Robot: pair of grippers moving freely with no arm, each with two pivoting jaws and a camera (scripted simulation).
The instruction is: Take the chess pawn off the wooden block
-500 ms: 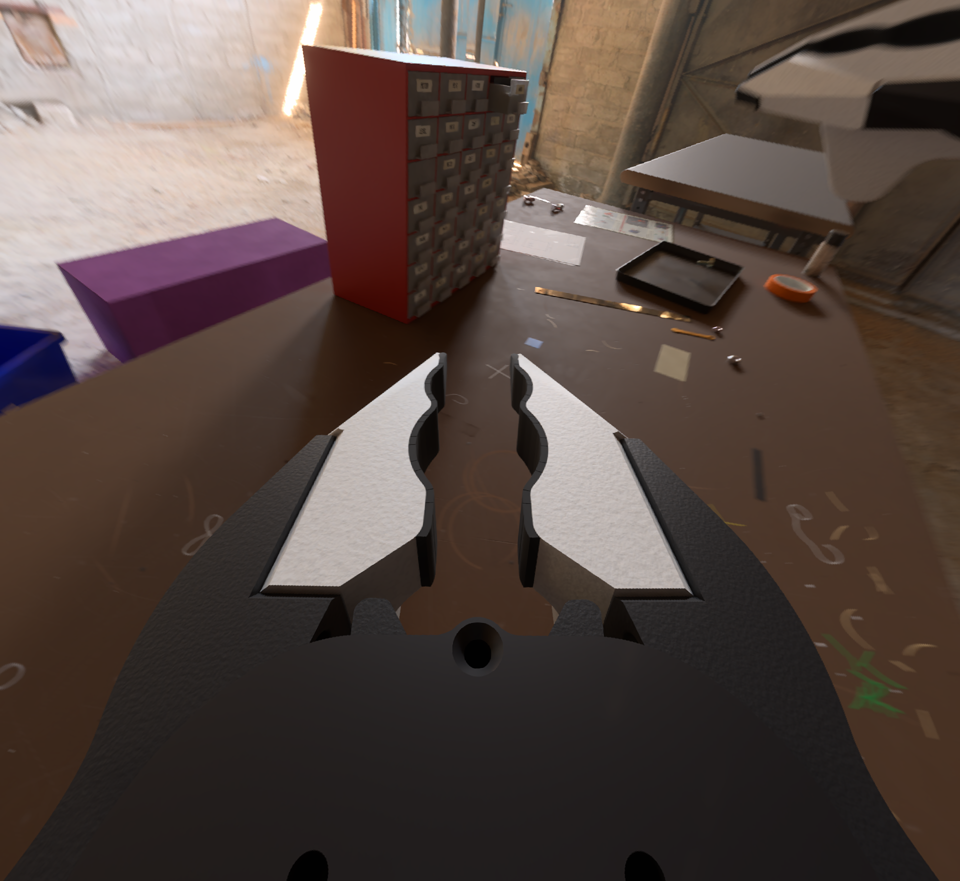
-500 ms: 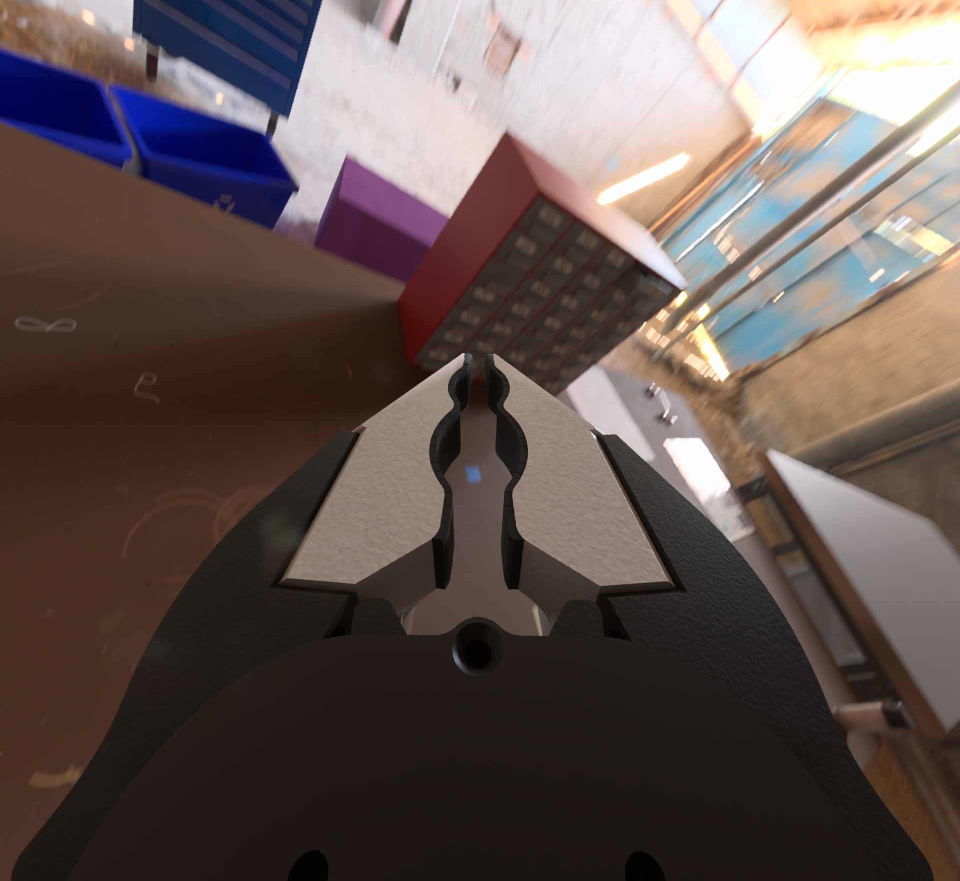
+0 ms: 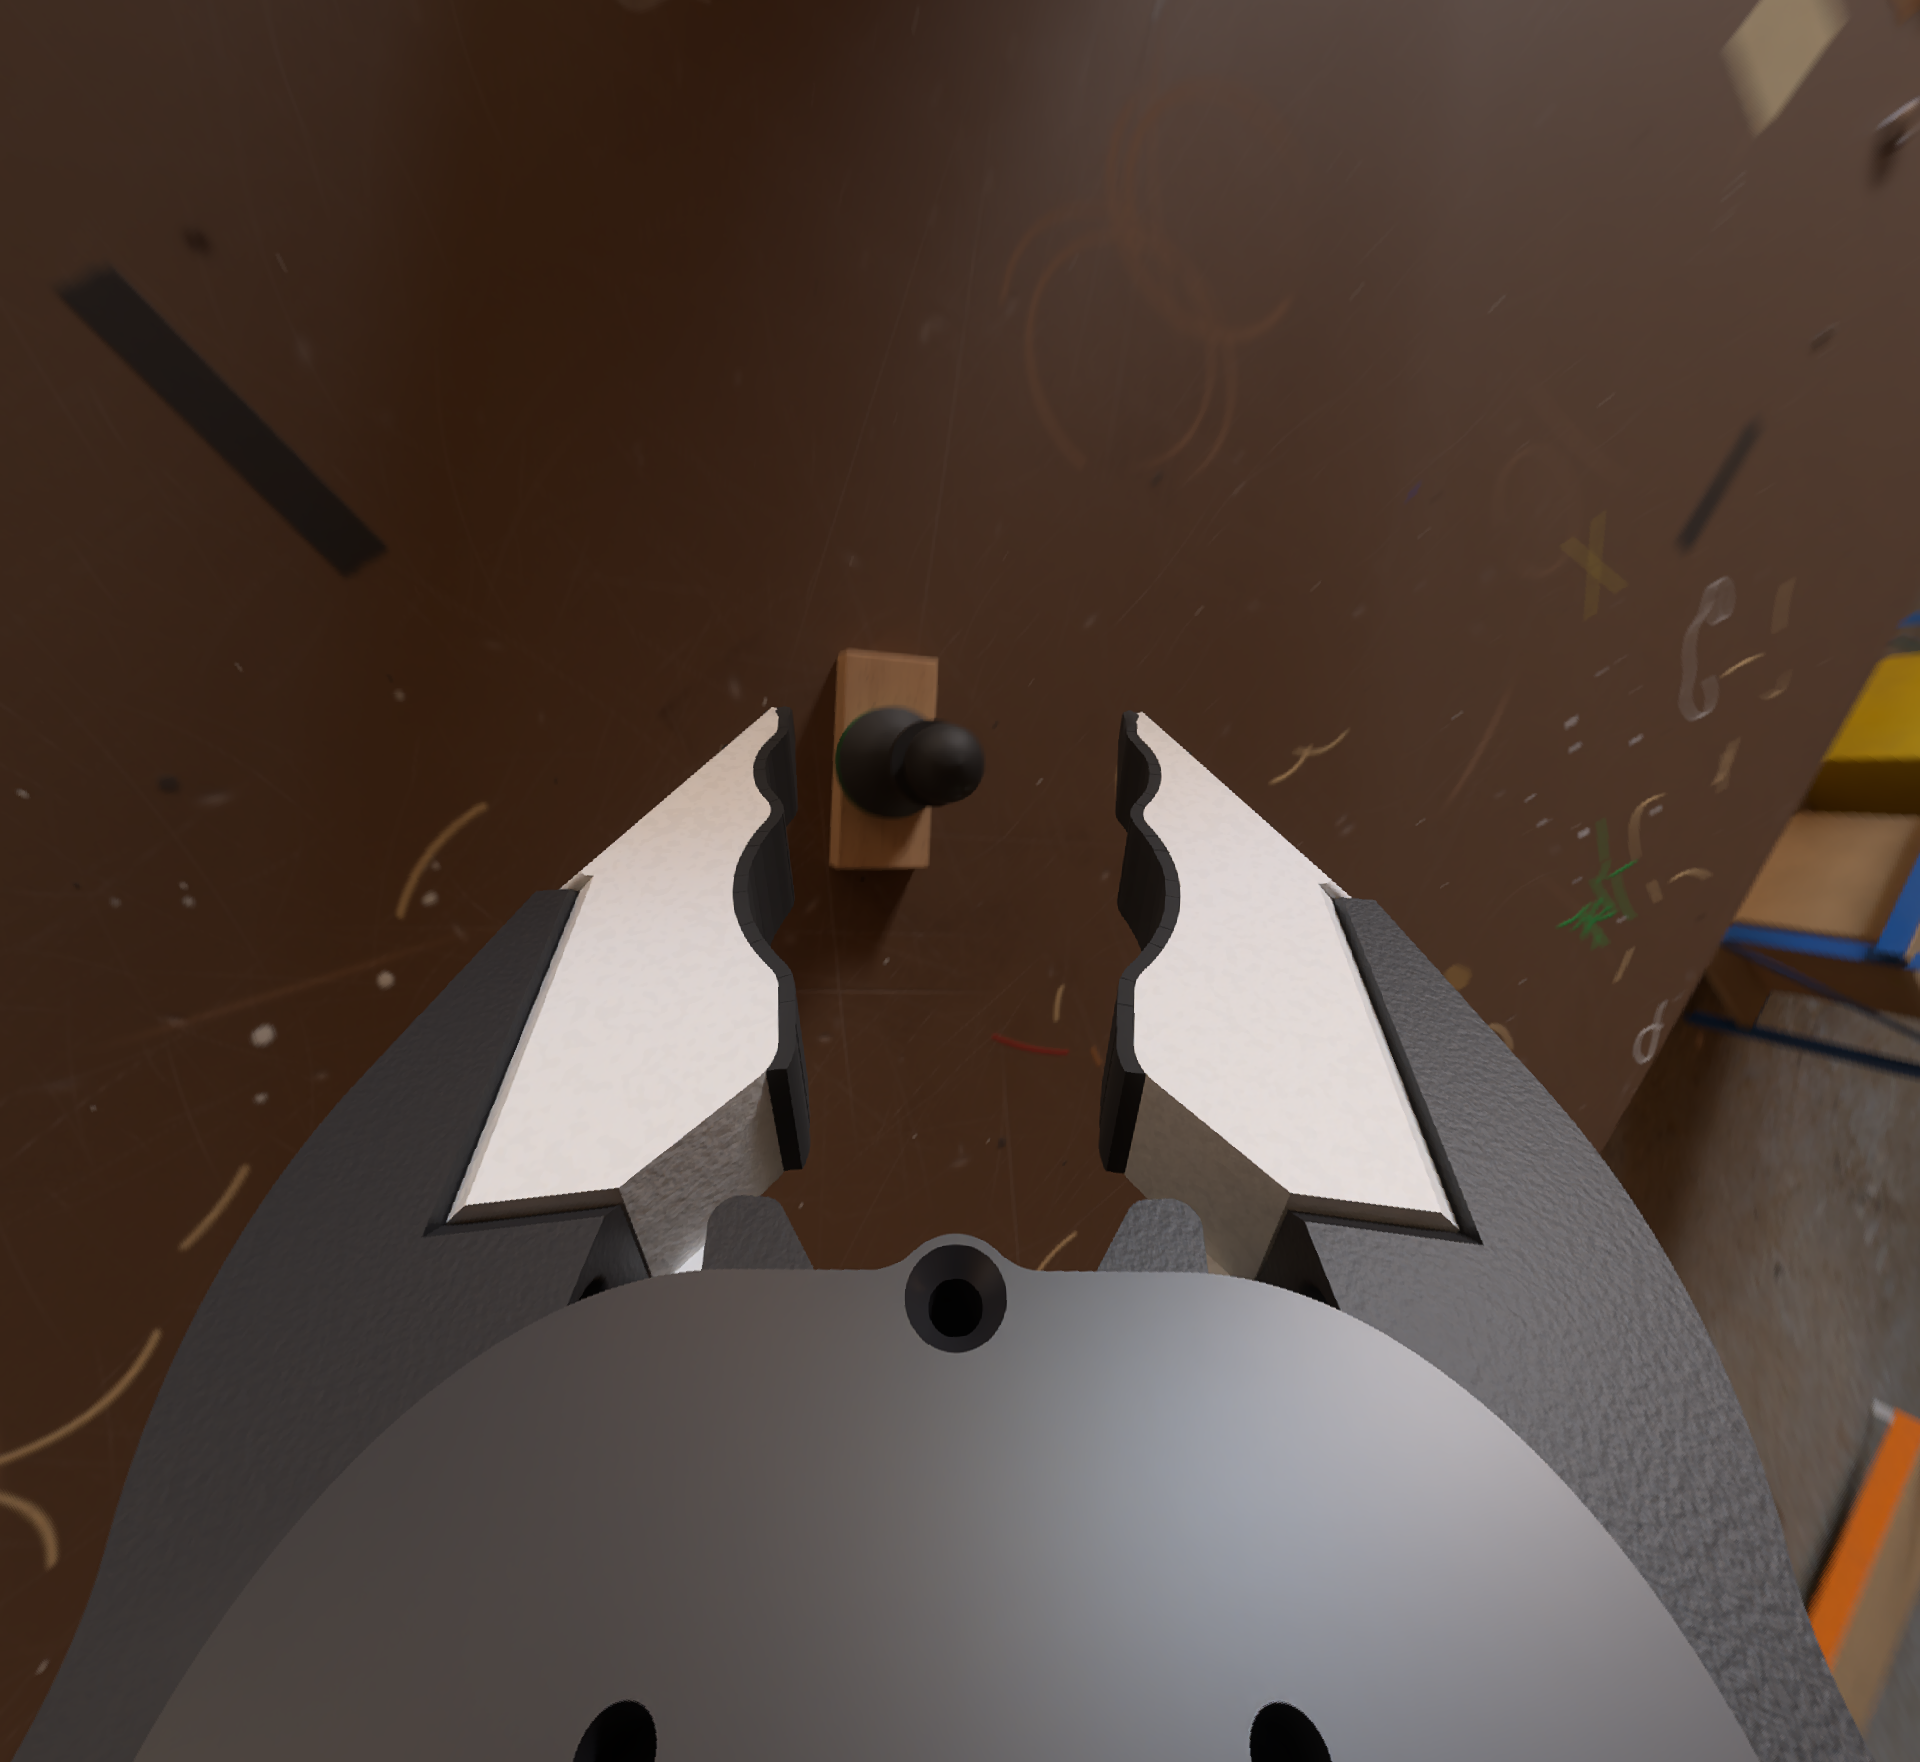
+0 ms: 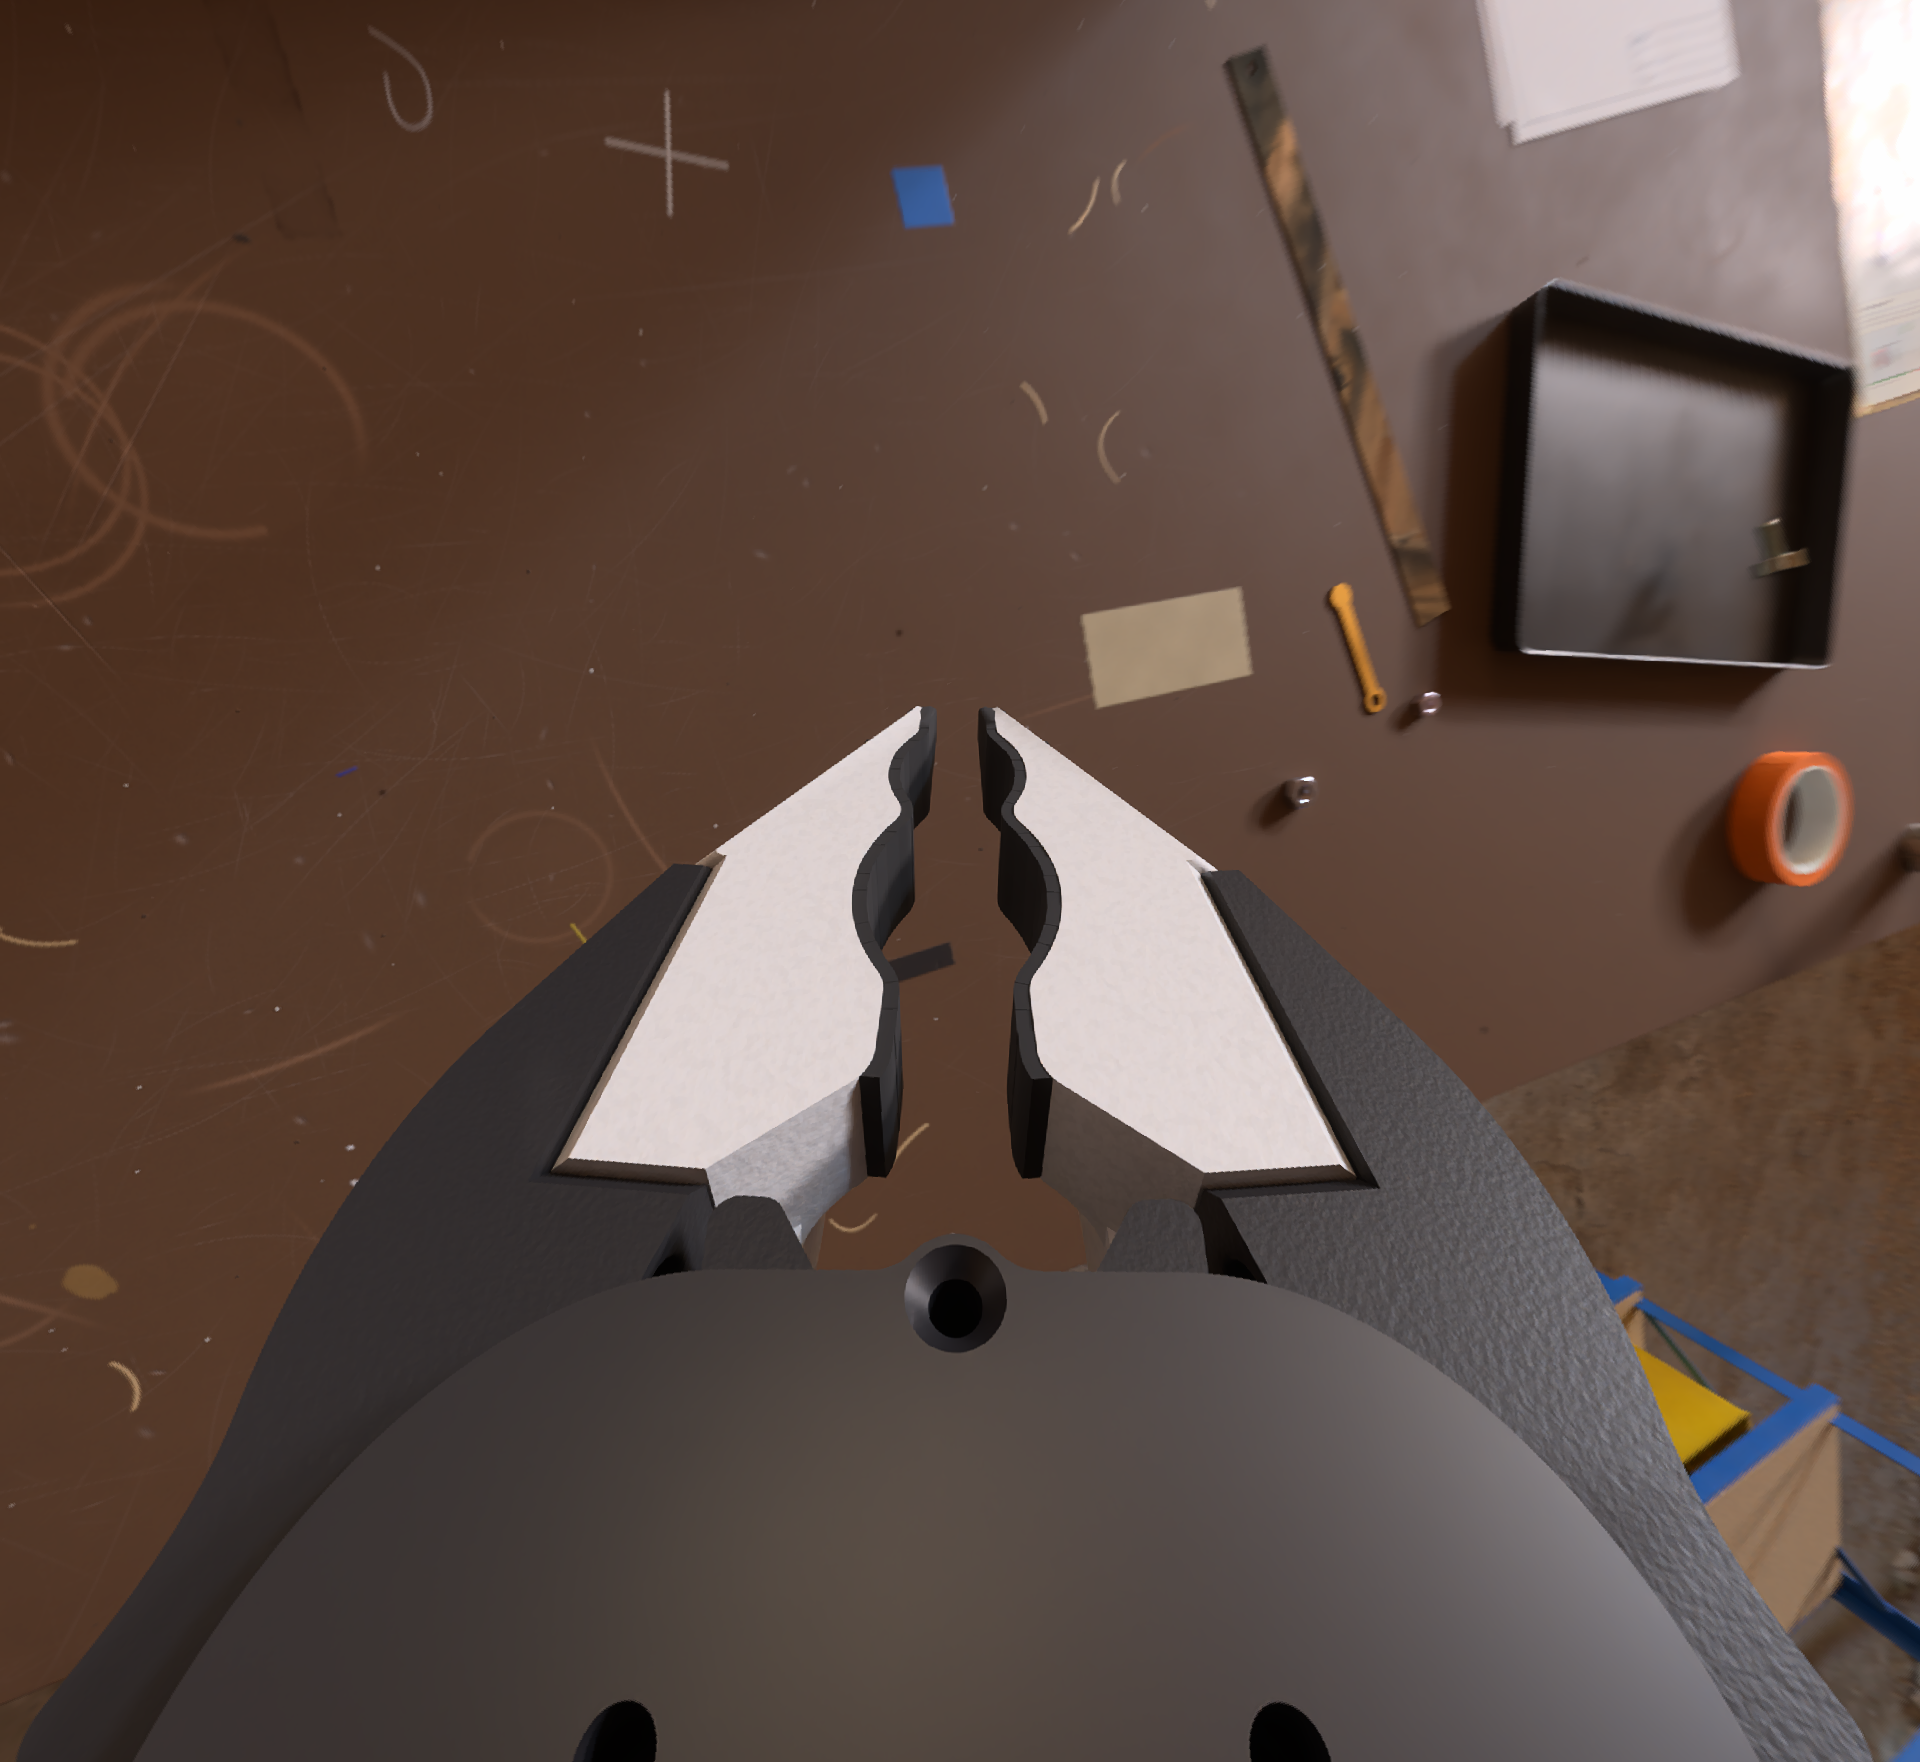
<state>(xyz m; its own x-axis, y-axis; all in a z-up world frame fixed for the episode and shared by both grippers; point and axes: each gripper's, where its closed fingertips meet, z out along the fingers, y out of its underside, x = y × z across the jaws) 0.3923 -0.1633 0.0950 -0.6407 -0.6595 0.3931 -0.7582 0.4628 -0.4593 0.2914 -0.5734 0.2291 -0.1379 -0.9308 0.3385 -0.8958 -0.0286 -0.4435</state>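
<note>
While we look almost straight down at the brown table [image 3: 520, 206], our left gripper [image 3: 951, 725] hangs above it with its fingers spread wide and nothing between them. Beyond the fingertips the black chess pawn [image 3: 906, 765] stands on the small wooden block [image 3: 885, 845], which rests on the table; in the left wrist view both sit in the gap between the tips, closer to the left finger [image 3: 665, 964], untouched by either. Our right gripper [image 4: 958, 725] also points steeply down at the table, its fingers drawn nearly together with a narrow slit between the tips, grasping nothing. Off to its right lie a black tray [image 4: 1517, 465], an orange tape roll [image 4: 1789, 813] and a metal ruler [image 4: 1335, 330].
</note>
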